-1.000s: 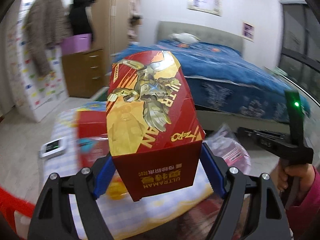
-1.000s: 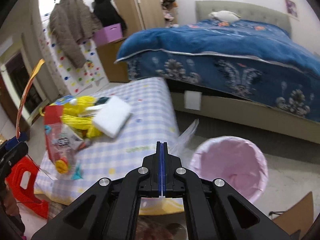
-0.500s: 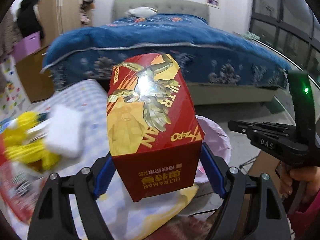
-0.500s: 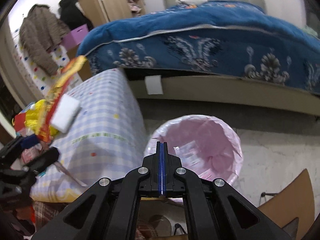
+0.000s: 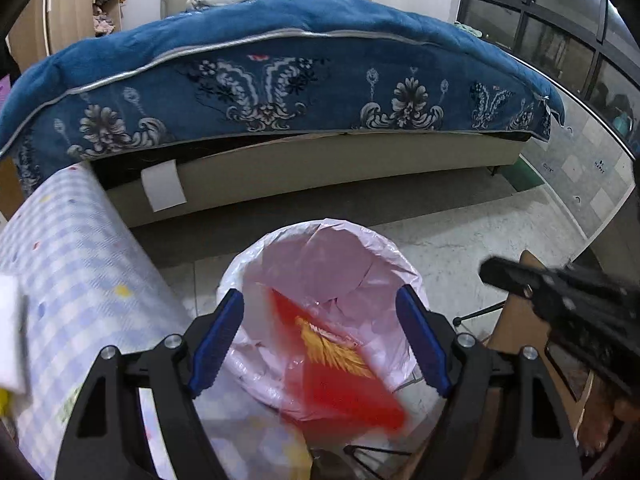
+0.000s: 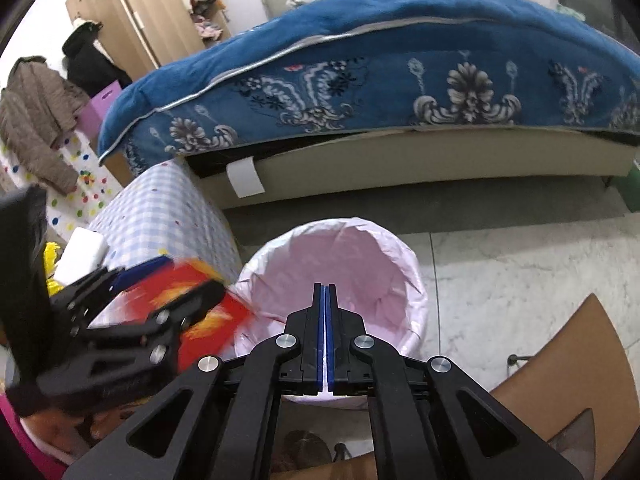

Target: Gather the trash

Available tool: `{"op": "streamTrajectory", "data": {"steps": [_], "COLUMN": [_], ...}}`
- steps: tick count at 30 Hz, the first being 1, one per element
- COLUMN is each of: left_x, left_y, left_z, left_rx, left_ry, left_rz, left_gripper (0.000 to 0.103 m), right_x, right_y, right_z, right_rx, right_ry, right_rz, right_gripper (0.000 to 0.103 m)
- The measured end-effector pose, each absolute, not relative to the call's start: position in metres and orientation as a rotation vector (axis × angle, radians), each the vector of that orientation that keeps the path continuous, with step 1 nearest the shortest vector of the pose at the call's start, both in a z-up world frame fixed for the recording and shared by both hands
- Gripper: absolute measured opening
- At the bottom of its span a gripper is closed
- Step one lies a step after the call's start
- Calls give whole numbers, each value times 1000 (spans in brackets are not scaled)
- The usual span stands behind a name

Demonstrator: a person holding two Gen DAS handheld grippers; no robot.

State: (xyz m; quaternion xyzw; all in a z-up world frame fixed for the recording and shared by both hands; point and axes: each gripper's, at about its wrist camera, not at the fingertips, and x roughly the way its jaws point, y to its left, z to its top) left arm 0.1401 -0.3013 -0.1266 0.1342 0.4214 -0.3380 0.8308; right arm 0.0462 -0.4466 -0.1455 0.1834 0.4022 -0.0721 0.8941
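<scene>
Red box over the pink-lined bin

The red and gold box (image 5: 340, 364) is blurred, its print unreadable, and sits free between the left gripper (image 5: 320, 338)'s widening jaws, inside the mouth of the bin (image 5: 280, 240), near the checked table (image 5: 80, 272). The right gripper (image 6: 325, 300) holds nothing, its pads starting to part by a sliver, near the bin's close rim.

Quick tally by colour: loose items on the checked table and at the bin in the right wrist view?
Red: 1, the red box, blurred, at the rim of the pink-lined bin.
White: 1, the white block on the checked table.
Yellow: 1, the yellow item partly hidden beside it.
Total: 3
</scene>
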Motion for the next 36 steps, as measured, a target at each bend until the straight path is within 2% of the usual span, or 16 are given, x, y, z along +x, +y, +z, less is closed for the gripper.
{"op": "streamTrajectory", "data": {"steps": [1, 2, 11, 21, 28, 36], "left_x": [144, 146, 128, 66, 36, 17], "left_y": [-304, -304, -240, -142, -55, 53], "left_z": [-128, -127, -89, -33, -16, -20], "left_rx": [289, 293, 250, 197, 121, 52], "left_ry": [902, 901, 831, 700, 661, 670], "left_rz": [-710, -695, -576, -436, -276, -18], "left_gripper": [87, 90, 90, 90, 90, 91], "right_x": [45, 43, 34, 30, 29, 30], "right_y": [-447, -448, -436, -357, -269, -168], "right_z": [-146, -146, -131, -93, -70, -77], "right_rx": [383, 384, 398, 314, 168, 22], "right_ry": [834, 831, 799, 774, 761, 789], "right_rz": [-153, -160, -149, 29, 190, 381], "right_gripper": [4, 4, 4, 7, 37, 60]}}
